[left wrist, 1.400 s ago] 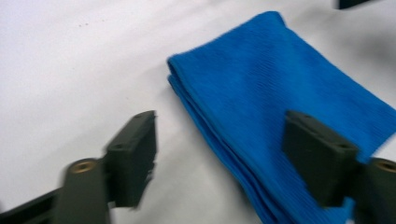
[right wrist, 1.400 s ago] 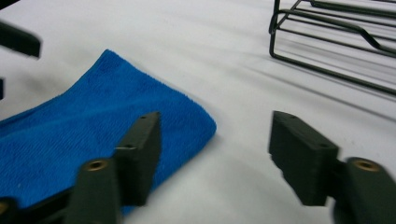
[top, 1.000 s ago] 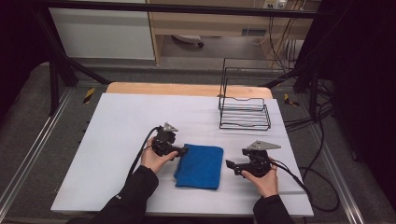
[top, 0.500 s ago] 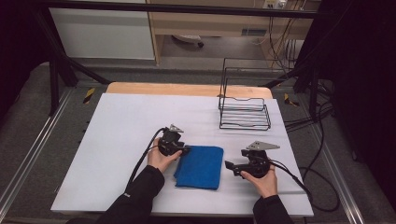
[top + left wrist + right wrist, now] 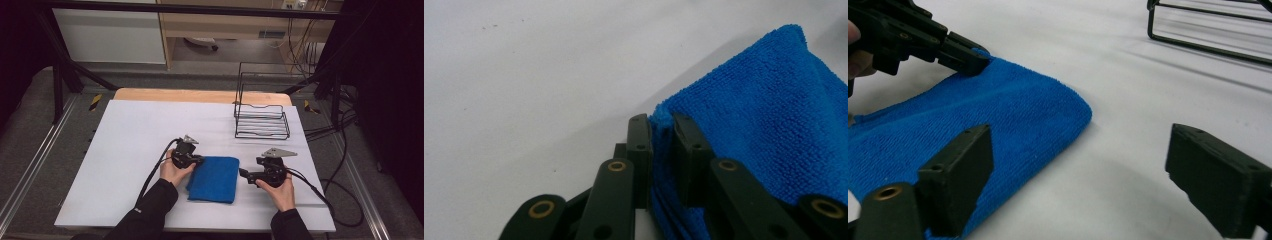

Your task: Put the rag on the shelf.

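**Left claw pinches the cloth's corner; right claw waits spread**

The folded blue cloth (image 5: pixel 214 178) lies flat on the white counter (image 5: pixel 140 130), toward the 6 o'clock edge, between the two hands. A second ago the left claw (image 5: pixel 200 160) sat at the cloth's 9 o'clock side with its jaws apart; since then it has crept a little toward the cloth's 11 o'clock corner, and its jaws have just been closing. In the left gripper view the two black jaws now press a fold of the cloth (image 5: pixel 774 115) between them, the corner poking up just past their tips. The cloth itself has not shifted from its place.

The right claw (image 5: pixel 246 174) sits at the cloth's 3 o'clock side, just beside its edge and not touching it, where it was a second ago. Its jaws stand spread wide, with bare counter between them in the right gripper view. The wire rack (image 5: pixel 261 120) stands well apart at about 1 o'clock, unmoved.
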`<state>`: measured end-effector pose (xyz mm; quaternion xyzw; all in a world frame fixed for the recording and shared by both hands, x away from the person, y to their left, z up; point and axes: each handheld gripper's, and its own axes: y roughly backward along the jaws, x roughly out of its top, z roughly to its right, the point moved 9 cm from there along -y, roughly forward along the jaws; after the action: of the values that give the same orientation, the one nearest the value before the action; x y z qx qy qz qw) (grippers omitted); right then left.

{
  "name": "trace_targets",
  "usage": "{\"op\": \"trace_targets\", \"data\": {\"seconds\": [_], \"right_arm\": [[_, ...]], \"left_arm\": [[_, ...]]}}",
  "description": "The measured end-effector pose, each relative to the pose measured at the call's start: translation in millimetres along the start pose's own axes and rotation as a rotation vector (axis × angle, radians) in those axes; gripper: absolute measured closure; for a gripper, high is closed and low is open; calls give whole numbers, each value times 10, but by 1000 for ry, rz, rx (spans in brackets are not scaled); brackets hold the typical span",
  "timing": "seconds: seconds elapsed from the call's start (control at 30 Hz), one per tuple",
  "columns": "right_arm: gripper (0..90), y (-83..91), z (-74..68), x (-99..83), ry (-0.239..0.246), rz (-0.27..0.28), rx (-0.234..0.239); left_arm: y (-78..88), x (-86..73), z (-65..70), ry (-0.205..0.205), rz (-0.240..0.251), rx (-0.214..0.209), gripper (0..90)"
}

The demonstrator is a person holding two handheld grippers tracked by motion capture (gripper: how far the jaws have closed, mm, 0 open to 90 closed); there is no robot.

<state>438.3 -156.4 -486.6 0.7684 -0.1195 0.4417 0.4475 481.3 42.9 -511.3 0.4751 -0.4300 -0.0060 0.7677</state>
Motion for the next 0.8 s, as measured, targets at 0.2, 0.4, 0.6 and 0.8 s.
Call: {"op": "trace_targets", "data": {"seconds": [0.2, 0.4, 0.6, 0.8], "right_arm": [[284, -170, 36, 93, -12, -3, -24], [420, -324, 151, 95, -49, -21, -53], [506, -438, 136, 61, -62, -60, -54], [605, -520, 48, 46, -66, -78, -41]], "left_arm": [[-3, -9, -2, -24, 15, 0, 795], [-5, -15, -2, -39, 20, -7, 795], [-9, -13, 2, -58, 25, -3, 795], [-11, -11, 4, -67, 27, -2, 796]]}}
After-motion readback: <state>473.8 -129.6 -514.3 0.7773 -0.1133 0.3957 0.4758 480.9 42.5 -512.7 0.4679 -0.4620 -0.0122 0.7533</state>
